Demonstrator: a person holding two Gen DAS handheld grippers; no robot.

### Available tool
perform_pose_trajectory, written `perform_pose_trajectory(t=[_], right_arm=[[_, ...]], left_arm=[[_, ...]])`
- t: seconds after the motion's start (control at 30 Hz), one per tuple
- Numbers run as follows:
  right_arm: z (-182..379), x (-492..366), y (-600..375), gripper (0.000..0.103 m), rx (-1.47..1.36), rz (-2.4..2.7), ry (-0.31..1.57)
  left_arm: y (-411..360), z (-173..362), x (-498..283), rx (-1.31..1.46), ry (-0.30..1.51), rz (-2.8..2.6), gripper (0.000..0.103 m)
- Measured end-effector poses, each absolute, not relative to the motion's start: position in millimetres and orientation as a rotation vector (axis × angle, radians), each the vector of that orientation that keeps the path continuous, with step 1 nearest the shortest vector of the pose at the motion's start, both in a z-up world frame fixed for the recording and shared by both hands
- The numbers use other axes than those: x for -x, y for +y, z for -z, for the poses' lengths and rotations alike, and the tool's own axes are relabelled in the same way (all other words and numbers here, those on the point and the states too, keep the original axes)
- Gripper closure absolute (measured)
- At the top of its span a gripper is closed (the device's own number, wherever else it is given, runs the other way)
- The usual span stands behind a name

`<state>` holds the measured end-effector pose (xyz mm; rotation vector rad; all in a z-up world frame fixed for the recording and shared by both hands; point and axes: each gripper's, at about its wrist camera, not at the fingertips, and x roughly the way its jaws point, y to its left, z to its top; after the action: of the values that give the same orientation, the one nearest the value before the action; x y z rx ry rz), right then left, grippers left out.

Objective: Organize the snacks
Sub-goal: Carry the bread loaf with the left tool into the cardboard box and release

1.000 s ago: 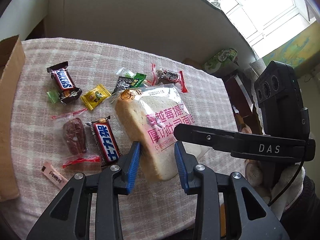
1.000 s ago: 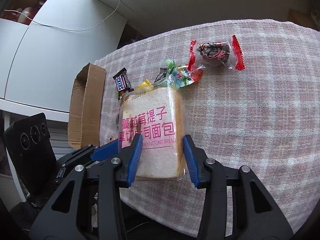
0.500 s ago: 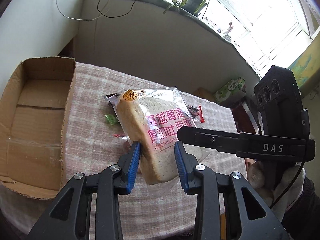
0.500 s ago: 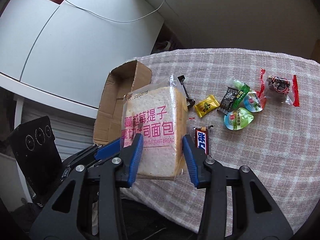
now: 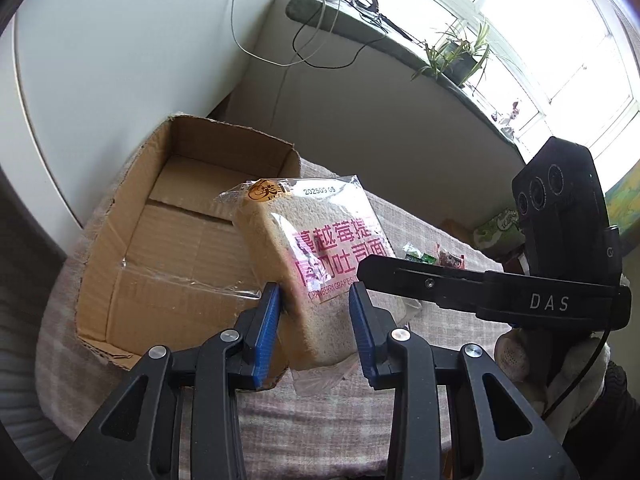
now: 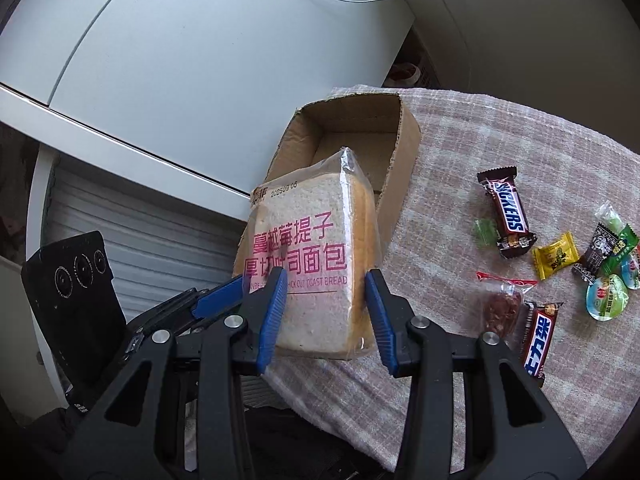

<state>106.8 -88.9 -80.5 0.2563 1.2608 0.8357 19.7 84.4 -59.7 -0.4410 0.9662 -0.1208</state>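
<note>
Both my pairs of blue-padded jaws grip one clear-wrapped slice of thick toast bread with pink lettering [image 5: 320,264]: my left gripper [image 5: 314,320] pinches its crust edges near the bottom, and my right gripper [image 6: 326,312] clamps the same slice from the other face, jaws part-way apart with the bread filling the gap. I hold the slice upright and clear of the pink-and-white checked tablecloth [image 6: 500,128].

My landmark is the open brown cardboard box [image 5: 168,248]. In the left wrist view the bread hangs just beside the box's near right wall, overlapping its rim; the box floor with its taped seam shows bare. In the right wrist view the box [image 6: 352,136] sits directly behind the slice.

To the right of the box, well apart from it, loose sweets lie on the cloth: a brown Snickers bar [image 6: 507,213], a yellow wrapped candy [image 6: 556,256], a green wrapped candy [image 6: 485,232], a second Snickers bar with Chinese lettering [image 6: 538,338], a red-ended clear packet of dried fruit [image 6: 502,304], and round green jelly cups [image 6: 606,296].

The box's tall corner wall stands between the bread and the box's floor. Left of the box the cloth drops off at the table edge beside a white cabinet [image 6: 200,60].
</note>
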Motion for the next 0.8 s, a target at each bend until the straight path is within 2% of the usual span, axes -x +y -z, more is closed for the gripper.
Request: perform_pose_trajectory(t=[0.33,0.8], right_arm=[[111.1,-114.8,-22.4,0.06,-0.199,-0.881,1.305],[145.5,-124.0,14.1,0.06,-0.126,-0.849,1.348]], left_arm=[[131.0,79.0,-7.7,0.476,0.977,0.019,0.071],[141.3,106.8,-22.5,0.463,1.03,-0.03,0.072]])
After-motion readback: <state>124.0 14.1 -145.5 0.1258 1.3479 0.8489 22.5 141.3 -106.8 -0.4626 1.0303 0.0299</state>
